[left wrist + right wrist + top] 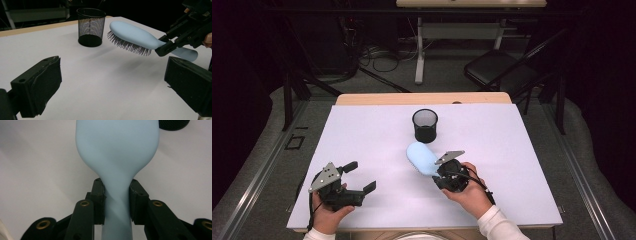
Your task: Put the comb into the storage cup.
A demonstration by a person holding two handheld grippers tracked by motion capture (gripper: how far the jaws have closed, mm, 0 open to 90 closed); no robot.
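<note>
High view: my right gripper (438,172) clamps the handle neck of the light-blue hairbrush (422,158), held bristles-down above the white table (522,165), near the black mesh cup (425,125). I judge pickup done, placing in the cup left. My left gripper (360,176) rests open, holding nothing. I read no brand or writing.

Layout of the table (362,135) from my side. The mesh cup (425,125) stands upright behind centre, nearer the far edge than the near one. My right gripper (443,172) is right of centre toward the near edge, clamped on the handle of the hairbrush (422,157), which is raised off the table, bristles down, its head just before the cup and apart from it. My left gripper (360,177) sits by the near left corner, jaws apart, well left of the brush.
</note>
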